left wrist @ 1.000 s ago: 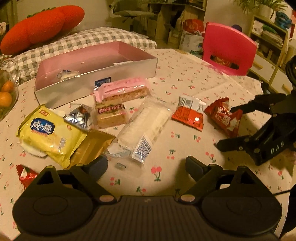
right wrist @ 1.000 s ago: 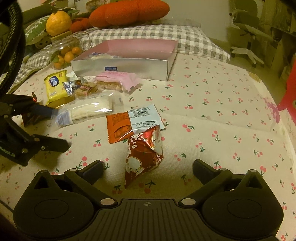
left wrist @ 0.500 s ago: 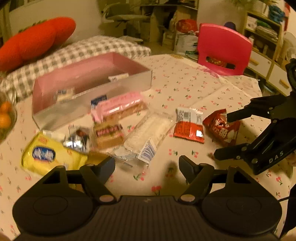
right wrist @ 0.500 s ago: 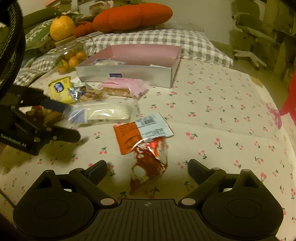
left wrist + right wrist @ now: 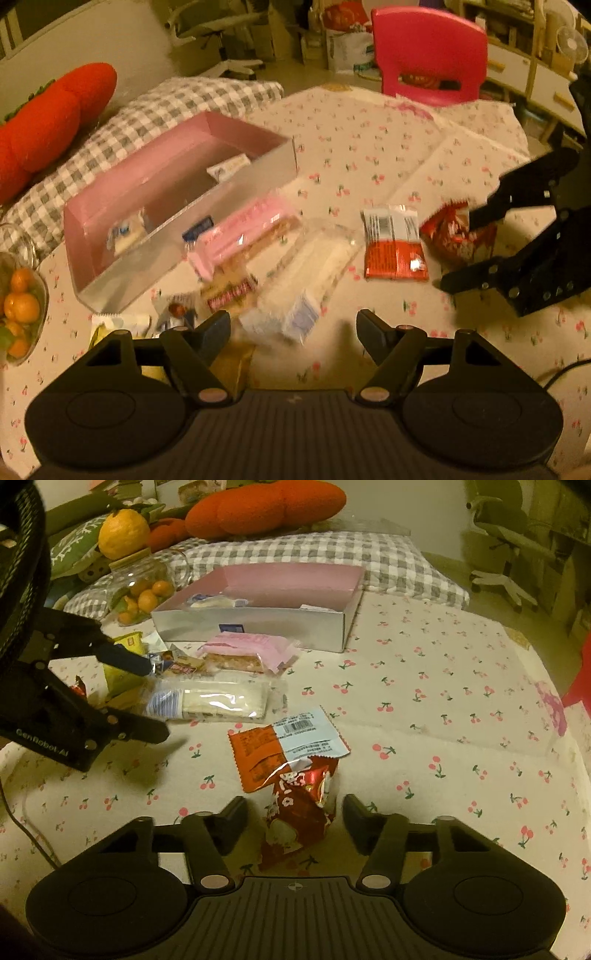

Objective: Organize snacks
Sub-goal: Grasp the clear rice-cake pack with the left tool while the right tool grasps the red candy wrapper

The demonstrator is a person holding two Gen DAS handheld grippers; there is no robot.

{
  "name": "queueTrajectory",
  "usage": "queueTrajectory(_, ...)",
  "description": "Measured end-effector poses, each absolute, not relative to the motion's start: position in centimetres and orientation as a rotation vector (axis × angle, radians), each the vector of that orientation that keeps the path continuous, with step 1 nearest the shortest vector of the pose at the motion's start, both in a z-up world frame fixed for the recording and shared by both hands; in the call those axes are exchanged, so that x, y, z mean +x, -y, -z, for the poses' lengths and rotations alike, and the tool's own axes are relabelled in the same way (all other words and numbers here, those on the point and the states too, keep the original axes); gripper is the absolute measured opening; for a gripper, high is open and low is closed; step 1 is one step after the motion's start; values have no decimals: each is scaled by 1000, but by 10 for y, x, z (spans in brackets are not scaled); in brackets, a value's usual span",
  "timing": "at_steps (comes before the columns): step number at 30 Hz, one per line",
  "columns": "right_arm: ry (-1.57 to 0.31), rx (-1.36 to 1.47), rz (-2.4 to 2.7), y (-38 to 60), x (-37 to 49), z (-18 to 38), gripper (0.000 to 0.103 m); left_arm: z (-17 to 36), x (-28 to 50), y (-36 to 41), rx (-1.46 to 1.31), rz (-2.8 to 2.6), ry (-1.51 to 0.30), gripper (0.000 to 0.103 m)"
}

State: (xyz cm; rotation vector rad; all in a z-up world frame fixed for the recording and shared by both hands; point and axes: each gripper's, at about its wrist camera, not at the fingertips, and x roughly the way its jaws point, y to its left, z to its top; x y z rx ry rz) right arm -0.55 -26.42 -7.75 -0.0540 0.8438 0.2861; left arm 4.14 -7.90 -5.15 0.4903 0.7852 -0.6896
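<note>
A pink-lined silver box [image 5: 173, 192] [image 5: 258, 624] holds a few small packets. In front of it lie a pink snack bar [image 5: 240, 229] [image 5: 247, 650], a clear white-filled pack [image 5: 306, 273] [image 5: 214, 701], an orange-red packet [image 5: 395, 247] [image 5: 284, 746] and a small red bag [image 5: 454, 236] [image 5: 299, 812]. My left gripper [image 5: 293, 332] is open, its fingers either side of the clear pack's near end. My right gripper [image 5: 293, 819] is open, its fingers either side of the red bag, not touching it.
A yellow packet [image 5: 125, 664] and small wrapped snacks [image 5: 229, 295] lie at the left. A jar of oranges [image 5: 144, 590], a checked cushion [image 5: 314, 557] and an orange plush [image 5: 266, 506] sit behind the box. A pink chair [image 5: 428, 55] stands beyond the cherry-print tablecloth [image 5: 443, 701].
My left gripper has moved forward and right over the snacks toward the clear pack. My right gripper has moved forward so the red bag now sits between its fingers.
</note>
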Motion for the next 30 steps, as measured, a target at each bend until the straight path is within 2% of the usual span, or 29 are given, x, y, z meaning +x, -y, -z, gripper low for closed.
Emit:
queueTrajectory(1, -845, -50, -286, 265, -5, 77, 37, 51, 43, 82, 483, 697, -780, 71)
queueTrajectory(2, -849, -43, -280, 266, -4, 76, 36, 51, 43, 84, 483, 703, -775, 69)
queueTrajectory(3, -855, -34, -276, 267, -3, 76, 36, 51, 44, 88, 486, 709, -771, 66)
queueTrajectory(8, -876, -5, -265, 272, 0, 72, 36, 52, 49, 104, 503, 756, -771, 64)
queueTrajectory(14, -881, 1, -266, 273, 3, 71, 36, 63, 65, 114, 498, 764, -841, 53)
queueTrajectory(19, -890, 3, -263, 275, 4, 70, 36, 68, 72, 110, 459, 764, -884, 54)
queueTrajectory(21, -894, 3, -257, 277, 5, 70, 36, 69, 74, 105, 413, 762, -905, 51)
queueTrajectory(24, -903, 15, -242, 279, 8, 69, 36, 69, 76, 99, 334, 731, -938, 40)
queueTrajectory(30, -914, 56, -212, 283, 12, 62, 36, 68, 68, 93, 258, 688, -971, 35)
